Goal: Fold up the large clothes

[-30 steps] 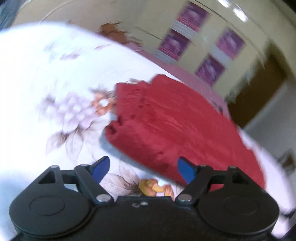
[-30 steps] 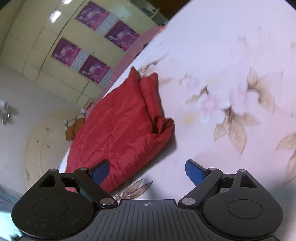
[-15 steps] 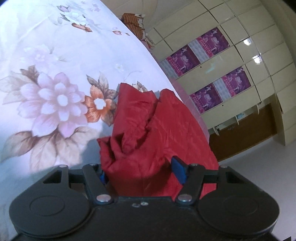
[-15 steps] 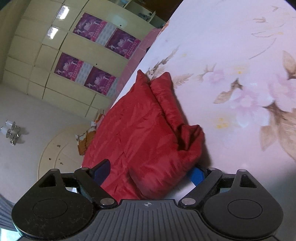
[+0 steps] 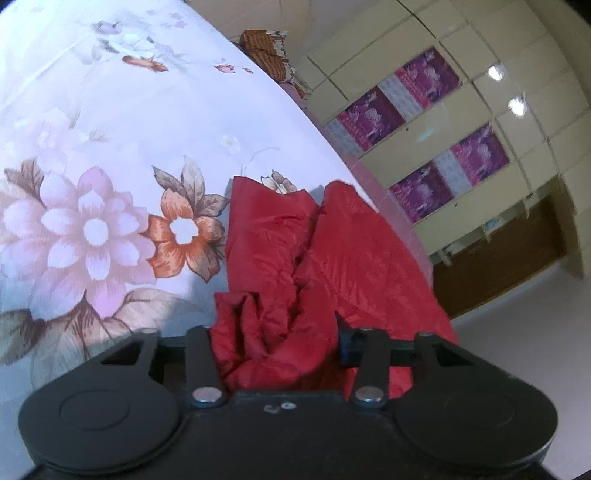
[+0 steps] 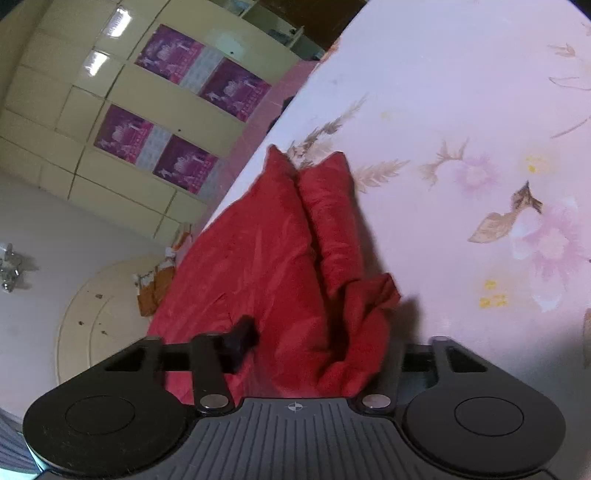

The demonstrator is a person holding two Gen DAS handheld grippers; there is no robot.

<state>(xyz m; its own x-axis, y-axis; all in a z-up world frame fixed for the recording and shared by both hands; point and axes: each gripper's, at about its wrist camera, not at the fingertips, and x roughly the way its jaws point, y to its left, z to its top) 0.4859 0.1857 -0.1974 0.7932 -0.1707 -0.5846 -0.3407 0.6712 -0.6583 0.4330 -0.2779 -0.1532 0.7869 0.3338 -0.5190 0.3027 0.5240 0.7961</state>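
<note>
1. On my left wrist feed the floral bedsheet [image 5: 122, 122] is brightly lit and washes out toward the upper left.
2. Two ceiling-light glints sit on the glossy wardrobe doors [image 5: 495, 72]; the right wrist feed shows the same [image 6: 110, 29].
3. Both views bend strongly at the edges, with dark corners.
4. The red garment [image 6: 266, 258] throws a soft dark shadow on its right side.
5. Mild blur softens everything.

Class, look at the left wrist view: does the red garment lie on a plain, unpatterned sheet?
No: the red garment lies on a floral bedsheet printed with pink and orange flowers.
</note>
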